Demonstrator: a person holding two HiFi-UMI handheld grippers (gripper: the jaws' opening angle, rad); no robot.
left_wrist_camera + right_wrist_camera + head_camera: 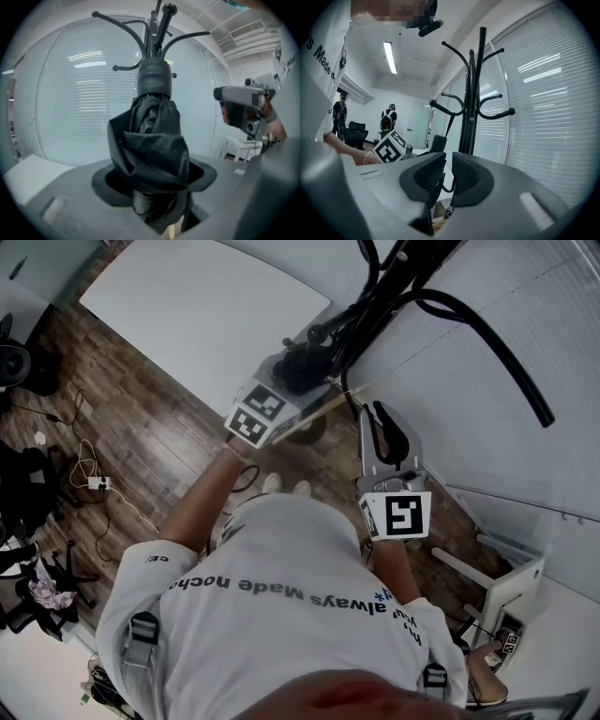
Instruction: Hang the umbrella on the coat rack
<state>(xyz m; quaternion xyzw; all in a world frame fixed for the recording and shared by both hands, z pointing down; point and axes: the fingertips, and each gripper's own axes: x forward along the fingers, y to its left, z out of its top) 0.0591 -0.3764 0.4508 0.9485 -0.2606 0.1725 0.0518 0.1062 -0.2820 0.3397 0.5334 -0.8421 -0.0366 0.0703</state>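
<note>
My left gripper [154, 180] is shut on a folded black umbrella [152, 140], whose round dark end [153, 77] points up at the coat rack [157, 28]. In the head view the left gripper [292, 376] holds the umbrella [305, 362] against the foot of the rack's black curved hooks [487, 334]. My right gripper [382, 427] hovers just right of it, jaws pressed nearly together with nothing between them. In the right gripper view the right gripper [446, 176] faces the rack's pole [473, 93], with the left gripper's marker cube [389, 147] to the left.
White blinds [506, 296] stand behind the rack. A white table [206, 306] lies at upper left and a small white stand [511, 596] at lower right. Cables and a power strip [98, 484] lie on the wood floor. Two people [387, 119] stand far off.
</note>
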